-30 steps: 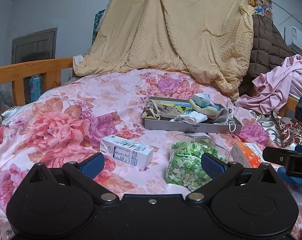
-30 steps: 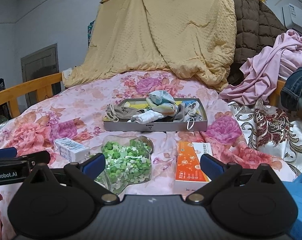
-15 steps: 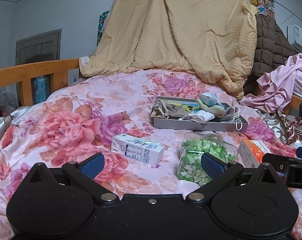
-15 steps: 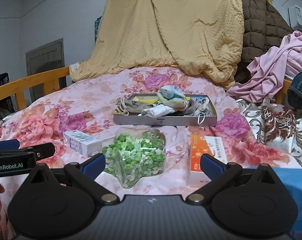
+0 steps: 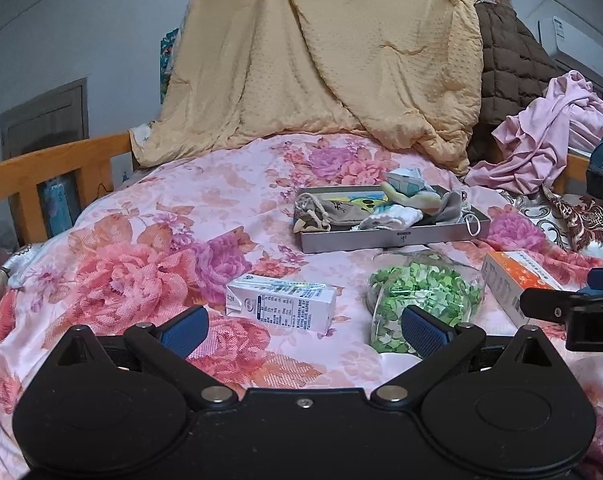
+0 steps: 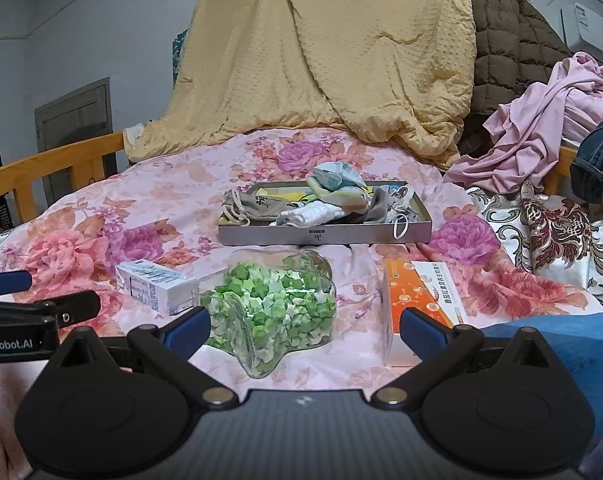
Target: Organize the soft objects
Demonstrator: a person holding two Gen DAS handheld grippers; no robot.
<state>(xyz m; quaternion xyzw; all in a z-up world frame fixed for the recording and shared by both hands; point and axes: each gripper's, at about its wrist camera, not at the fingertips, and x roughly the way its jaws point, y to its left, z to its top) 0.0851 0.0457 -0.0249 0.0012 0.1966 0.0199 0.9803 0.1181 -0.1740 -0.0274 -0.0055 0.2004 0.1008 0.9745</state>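
Observation:
A grey tray (image 5: 393, 240) (image 6: 325, 237) sits mid-bed and holds soft things: a grey drawstring pouch (image 5: 325, 212) (image 6: 257, 204), white socks (image 5: 389, 216) (image 6: 313, 213), a pale blue-green cloth bundle (image 5: 407, 184) (image 6: 335, 184) and a face mask whose loop (image 6: 400, 227) hangs over the front right wall. My left gripper (image 5: 303, 326) is open and empty, low over the quilt near the milk carton (image 5: 283, 306). My right gripper (image 6: 303, 326) is open and empty, just before the star jar (image 6: 269, 312).
On the floral quilt (image 5: 141, 264) lie a white milk carton (image 6: 153, 286), a clear star-shaped jar of green paper stars (image 5: 421, 300) and an orange box (image 5: 517, 284) (image 6: 419, 296). A yellow blanket (image 5: 321, 60), brown quilt and pink clothes (image 6: 549, 120) pile behind. A wooden rail (image 5: 49, 168) runs left.
Both grippers have drawn back and turned a little, so the tray and the items in front sit farther right in the left view. Both stay open and empty.

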